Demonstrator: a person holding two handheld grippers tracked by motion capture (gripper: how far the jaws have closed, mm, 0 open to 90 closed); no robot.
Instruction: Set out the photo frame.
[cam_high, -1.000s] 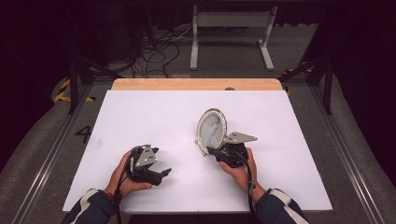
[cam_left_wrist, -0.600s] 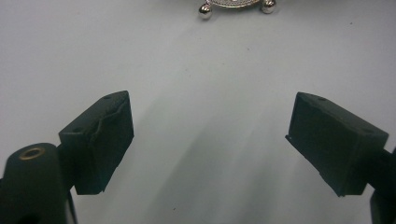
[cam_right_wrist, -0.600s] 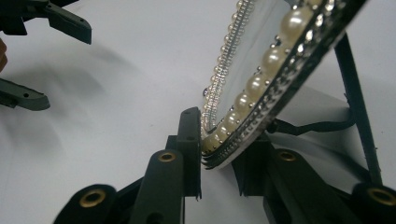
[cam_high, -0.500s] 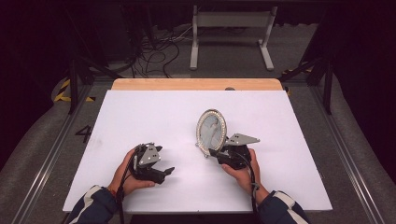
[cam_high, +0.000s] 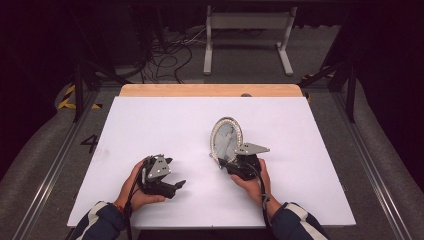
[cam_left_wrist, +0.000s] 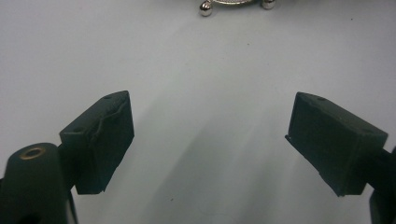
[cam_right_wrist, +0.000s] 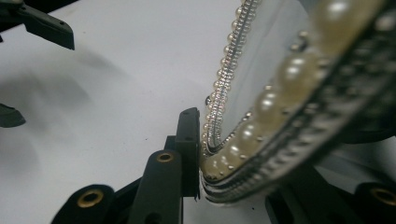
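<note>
Centre-right of the white desk (cam_high: 150, 120): an oval pearl-rimmed picture frame (cam_high: 226, 140) stands upright, its lower edge clamped in the right gripper (cam_high: 231, 165), whose fingers (cam_right_wrist: 187, 140) just closed further on the rim. Vs a sec ago the frame sits about the same spot, so the grip looks like it's being reset, not moved. Lower left, the left gripper (cam_high: 172, 186) rests w/ fingers (cam_left_wrist: 100, 140) wide, holding nothing.
</note>
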